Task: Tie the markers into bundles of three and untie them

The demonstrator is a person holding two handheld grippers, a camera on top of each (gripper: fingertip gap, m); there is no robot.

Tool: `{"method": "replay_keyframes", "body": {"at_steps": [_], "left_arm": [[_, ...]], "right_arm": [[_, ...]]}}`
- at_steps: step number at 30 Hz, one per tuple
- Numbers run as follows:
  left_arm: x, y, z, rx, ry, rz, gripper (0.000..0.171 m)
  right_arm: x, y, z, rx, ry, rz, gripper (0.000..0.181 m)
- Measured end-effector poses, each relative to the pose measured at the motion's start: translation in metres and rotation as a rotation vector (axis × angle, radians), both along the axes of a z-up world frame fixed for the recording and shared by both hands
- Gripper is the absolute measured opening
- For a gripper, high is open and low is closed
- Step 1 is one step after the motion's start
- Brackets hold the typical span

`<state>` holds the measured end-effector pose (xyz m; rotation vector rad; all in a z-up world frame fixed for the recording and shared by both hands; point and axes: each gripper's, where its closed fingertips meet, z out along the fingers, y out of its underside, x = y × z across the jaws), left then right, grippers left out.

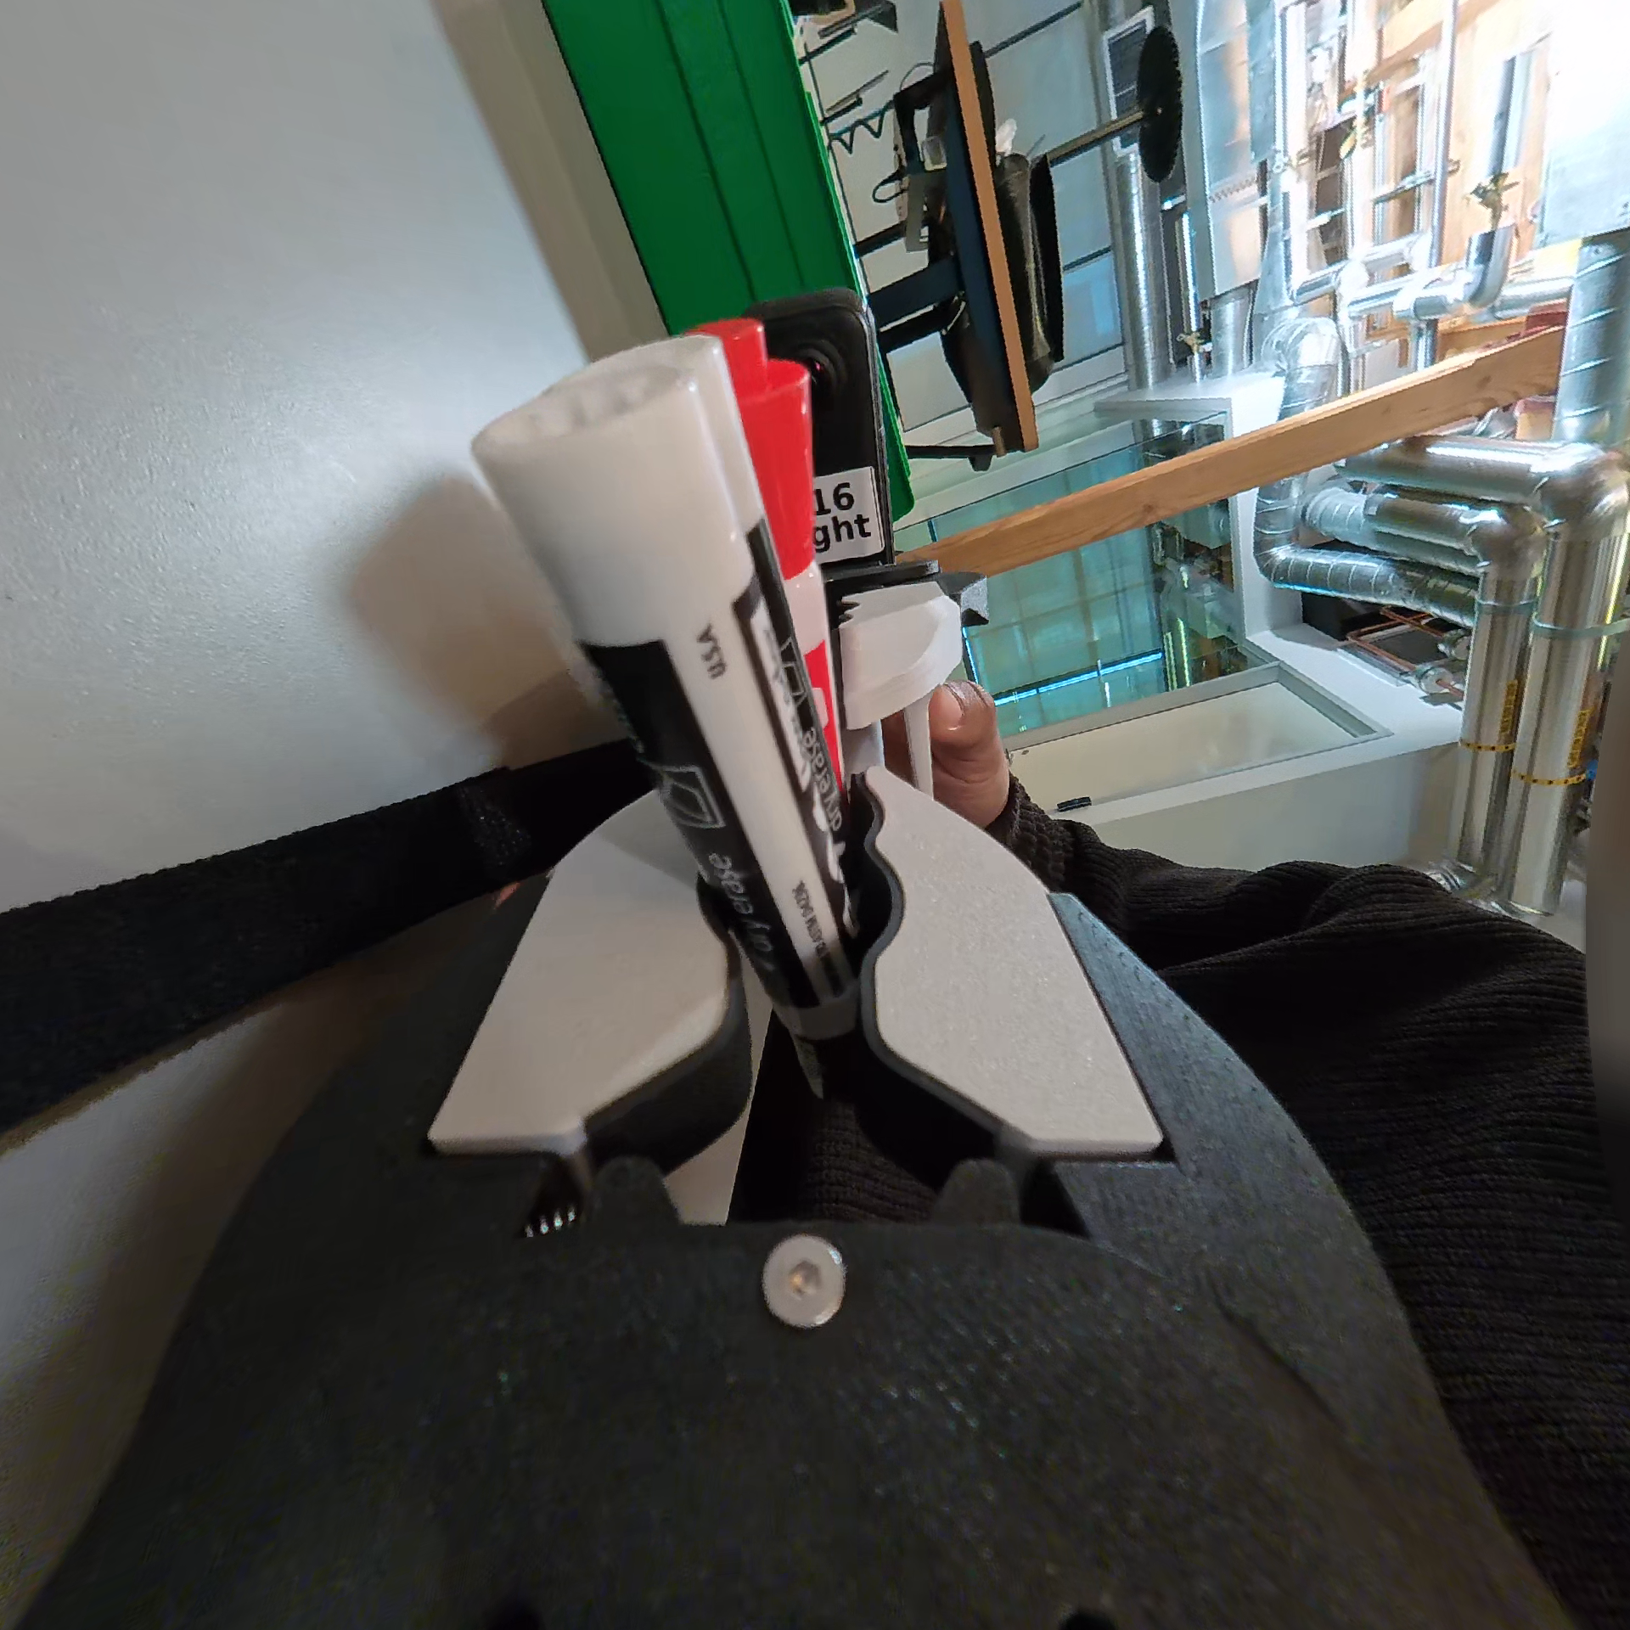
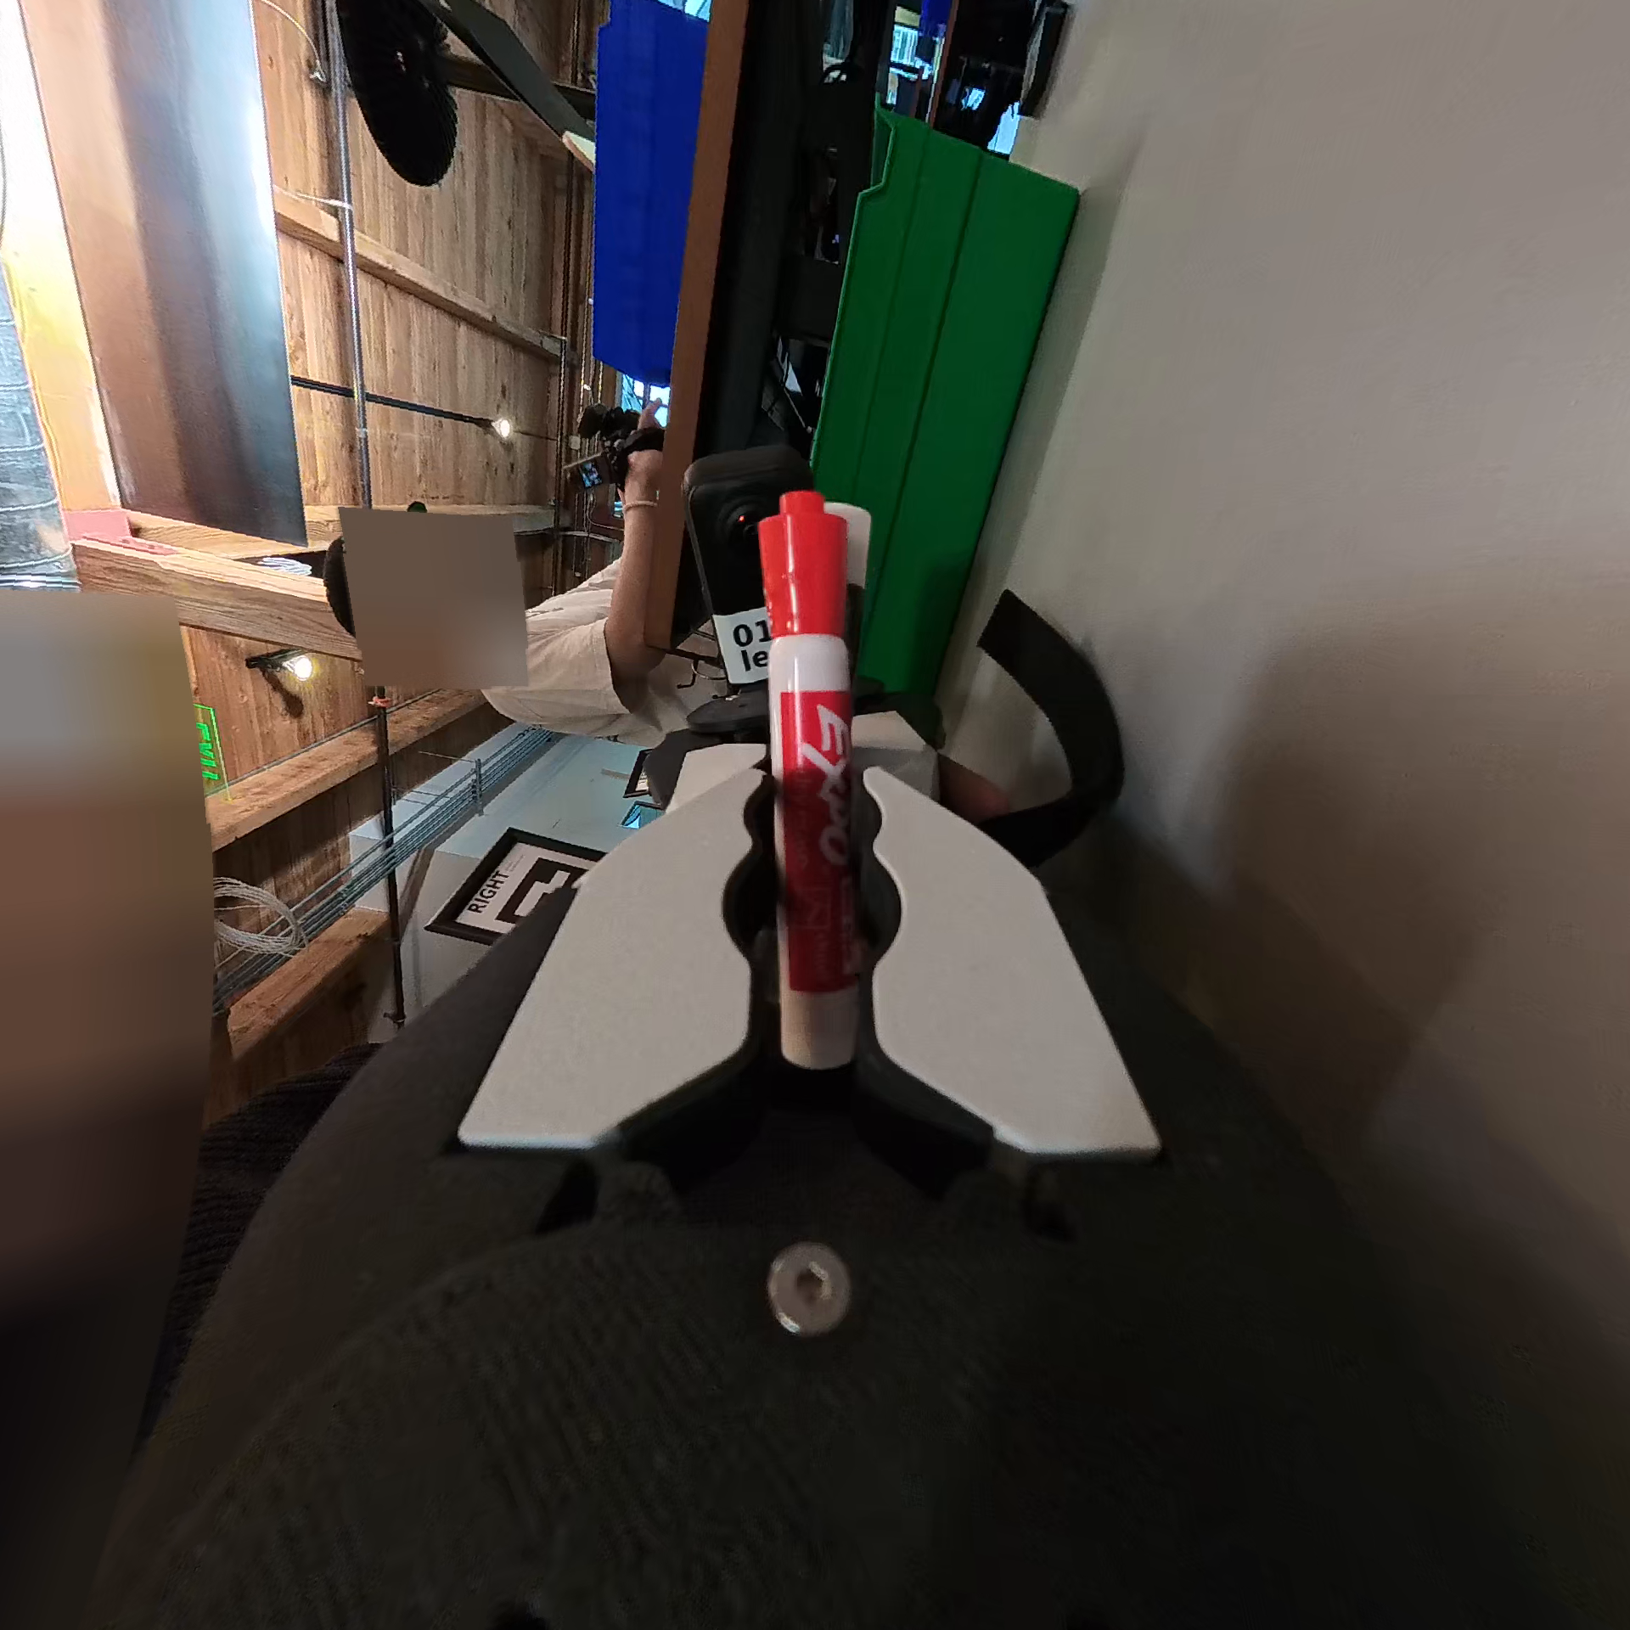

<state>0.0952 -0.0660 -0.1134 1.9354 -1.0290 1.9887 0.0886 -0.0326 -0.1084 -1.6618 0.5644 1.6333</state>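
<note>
Risk: the markers [image 1: 706, 706] could splay or slide out endwise if my left gripper [image 1: 794, 926] slackens, the black strap [image 1: 265, 900] hanging loose beside them. Left fingers: nearly closed, clamped on the bundle's lower barrels. My right gripper [image 2: 816, 882]: fingers pinched on one red-capped marker [image 2: 811, 794], upright.

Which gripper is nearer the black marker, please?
Left: the left gripper clamps the black marker between its fingers; the right gripper sits behind it, gripping a red marker.
</note>
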Motion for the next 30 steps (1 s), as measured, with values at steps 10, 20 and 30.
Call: {"method": "replay_keyframes", "body": {"at_steps": [10,20,30], "left_arm": [[0.000,0.002,0.000,-0.009,0.005,0.004,0.020],[0.001,0.005,-0.002,-0.086,0.031,0.017,0.020],[0.001,0.016,0.001,-0.109,0.016,0.061,0.020]], "right_arm": [[0.008,0.002,0.001,0.011,0.001,-0.021,0.015],[0.010,0.002,-0.003,0.003,-0.011,-0.014,0.020],[0.011,0.001,-0.005,-0.002,-0.023,-0.010,0.022]]}}
